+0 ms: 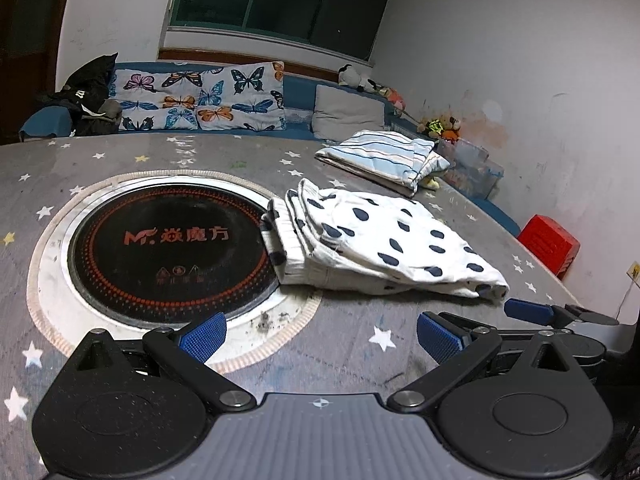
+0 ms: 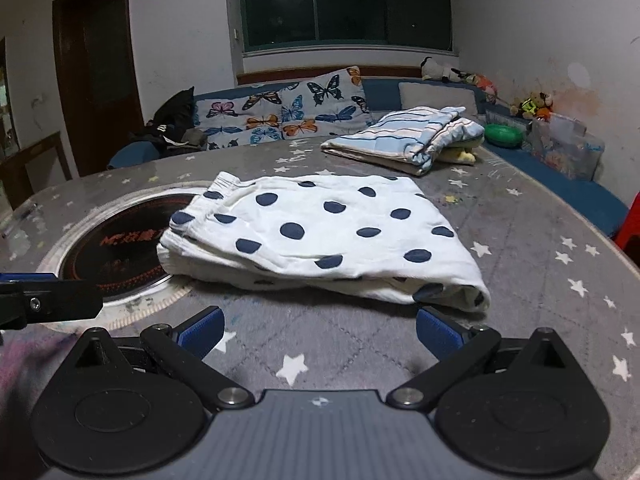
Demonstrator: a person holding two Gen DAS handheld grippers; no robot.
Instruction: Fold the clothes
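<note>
A white garment with dark blue dots (image 1: 372,240) (image 2: 320,236) lies folded on the grey star-patterned table (image 1: 352,344) (image 2: 340,344), one end over the rim of the round cooktop. My left gripper (image 1: 320,336) is open just in front of it, nothing between its blue pads. My right gripper (image 2: 320,332) is open too, near the garment's front edge, empty. A blue fingertip of the right gripper (image 1: 528,311) shows in the left wrist view. Farther back lies a folded striped blue and white garment (image 1: 384,158) (image 2: 404,138).
A round black induction cooktop (image 1: 168,248) (image 2: 120,248) is set into the table at the left. Behind the table runs a blue sofa with butterfly cushions (image 1: 200,96) (image 2: 288,112), a grey pillow and plush toys. A red stool (image 1: 550,242) stands at the right.
</note>
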